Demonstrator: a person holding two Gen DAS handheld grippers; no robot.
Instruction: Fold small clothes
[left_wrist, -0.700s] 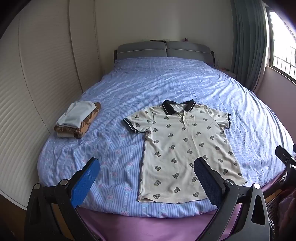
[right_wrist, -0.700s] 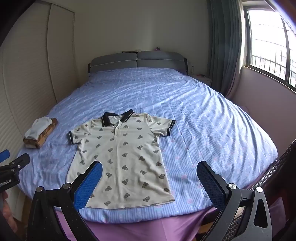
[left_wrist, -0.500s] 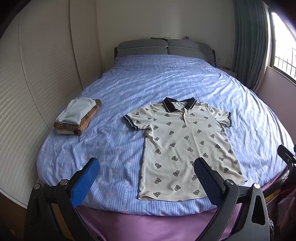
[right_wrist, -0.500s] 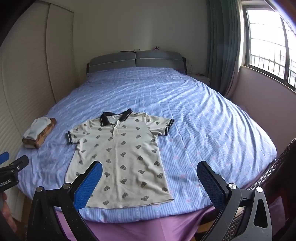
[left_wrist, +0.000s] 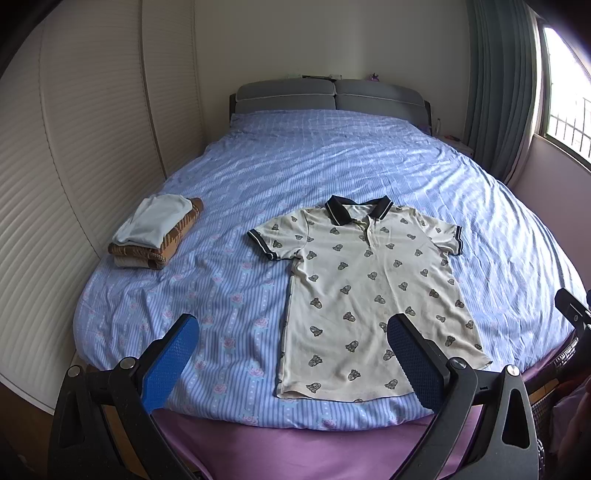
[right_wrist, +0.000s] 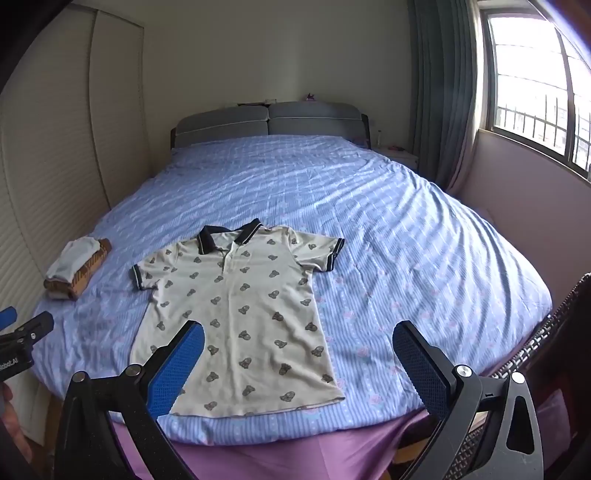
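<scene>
A cream polo shirt (left_wrist: 369, 288) with a dark collar and small bear prints lies flat, face up, near the foot of the bed; it also shows in the right wrist view (right_wrist: 240, 314). My left gripper (left_wrist: 291, 363) is open and empty, held above the bed's near edge, its right finger over the shirt's hem. My right gripper (right_wrist: 299, 365) is open and empty, held above the near edge, its left finger over the shirt's lower left part. Neither touches the shirt.
A stack of folded clothes (left_wrist: 155, 232) sits at the bed's left edge, also seen in the right wrist view (right_wrist: 75, 267). The blue striped bedsheet (left_wrist: 332, 166) covers the bed. A slatted wardrobe (left_wrist: 74, 147) stands left, a curtained window (right_wrist: 535, 92) right.
Both grippers have drawn back and risen slightly, so the shirt and bed sit a little lower and farther in both views. Both stay open.
</scene>
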